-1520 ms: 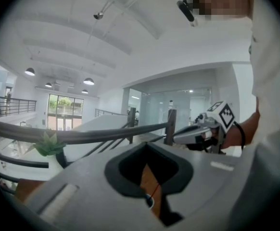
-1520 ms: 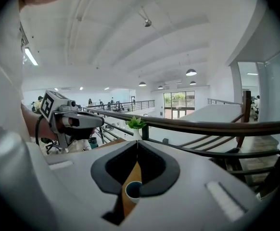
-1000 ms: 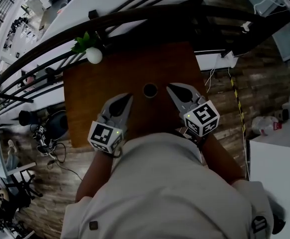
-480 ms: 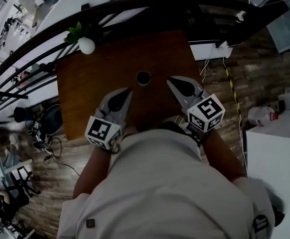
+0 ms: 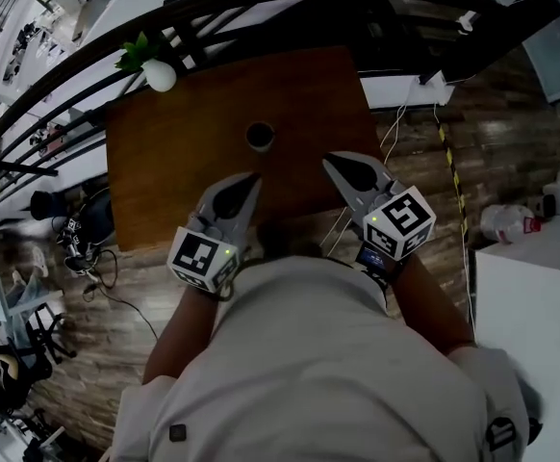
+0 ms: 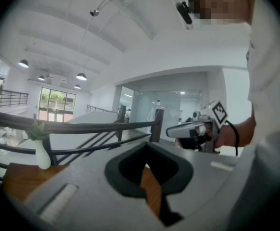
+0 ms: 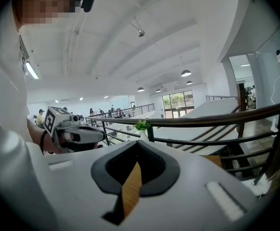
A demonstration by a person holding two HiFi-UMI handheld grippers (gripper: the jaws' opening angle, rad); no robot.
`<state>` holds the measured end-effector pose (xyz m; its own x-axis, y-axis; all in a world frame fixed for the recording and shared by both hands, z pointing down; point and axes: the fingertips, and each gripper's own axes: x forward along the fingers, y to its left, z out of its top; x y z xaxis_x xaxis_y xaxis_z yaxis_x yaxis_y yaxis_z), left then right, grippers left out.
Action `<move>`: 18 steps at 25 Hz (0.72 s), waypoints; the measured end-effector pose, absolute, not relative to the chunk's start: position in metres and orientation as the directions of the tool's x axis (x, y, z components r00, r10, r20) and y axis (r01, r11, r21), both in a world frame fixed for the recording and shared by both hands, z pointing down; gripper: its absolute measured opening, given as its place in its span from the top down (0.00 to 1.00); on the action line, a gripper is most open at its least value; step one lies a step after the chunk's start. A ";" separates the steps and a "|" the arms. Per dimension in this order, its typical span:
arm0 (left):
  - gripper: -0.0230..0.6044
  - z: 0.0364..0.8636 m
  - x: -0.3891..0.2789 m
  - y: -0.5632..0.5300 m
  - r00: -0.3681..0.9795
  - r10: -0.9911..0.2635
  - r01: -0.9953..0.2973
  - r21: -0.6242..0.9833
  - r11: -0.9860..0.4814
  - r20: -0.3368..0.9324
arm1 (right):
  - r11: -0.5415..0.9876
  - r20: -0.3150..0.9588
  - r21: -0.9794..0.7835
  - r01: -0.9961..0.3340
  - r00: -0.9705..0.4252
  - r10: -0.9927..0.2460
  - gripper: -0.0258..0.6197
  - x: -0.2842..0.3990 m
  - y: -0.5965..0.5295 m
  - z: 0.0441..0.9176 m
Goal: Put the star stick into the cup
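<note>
A small dark cup [image 5: 259, 136] stands on the brown wooden table [image 5: 309, 94], near its middle. No star stick shows in any view. My left gripper [image 5: 252, 178] hovers over the table's near edge, below and just left of the cup, jaws together and empty. My right gripper [image 5: 327, 161] is level with it to the cup's lower right, also shut with nothing in it. In the left gripper view the jaws [image 6: 147, 146] leave only a thin slit that shows wood. The right gripper view shows its jaws [image 7: 137, 144] the same way.
A white vase with a green plant [image 5: 159, 75] sits at the table's far left corner. A dark railing [image 5: 213, 12] runs behind the table. Cables [image 5: 415, 133] hang off the right side over the plank floor. A white cabinet [image 5: 535, 287] stands at right.
The table and cup have slid up and to the left in the head view, so the cup now lies farther from both grippers. Both grippers stay shut.
</note>
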<state>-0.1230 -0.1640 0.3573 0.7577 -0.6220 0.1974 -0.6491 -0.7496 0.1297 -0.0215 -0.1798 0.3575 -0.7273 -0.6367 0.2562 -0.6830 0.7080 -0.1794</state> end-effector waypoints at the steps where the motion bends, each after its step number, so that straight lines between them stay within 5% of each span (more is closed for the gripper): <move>1: 0.96 0.357 -0.117 -0.157 0.756 -0.625 -0.651 0.131 -0.747 0.196 | 0.706 0.254 -0.187 -0.683 -0.728 -0.637 0.95 -0.013 -0.173 0.358; 18: 0.96 0.352 -0.066 -0.056 0.708 -0.676 -0.702 0.099 -0.706 0.203 | 0.708 0.231 -0.238 -0.664 -0.747 -0.623 0.95 0.056 -0.066 0.379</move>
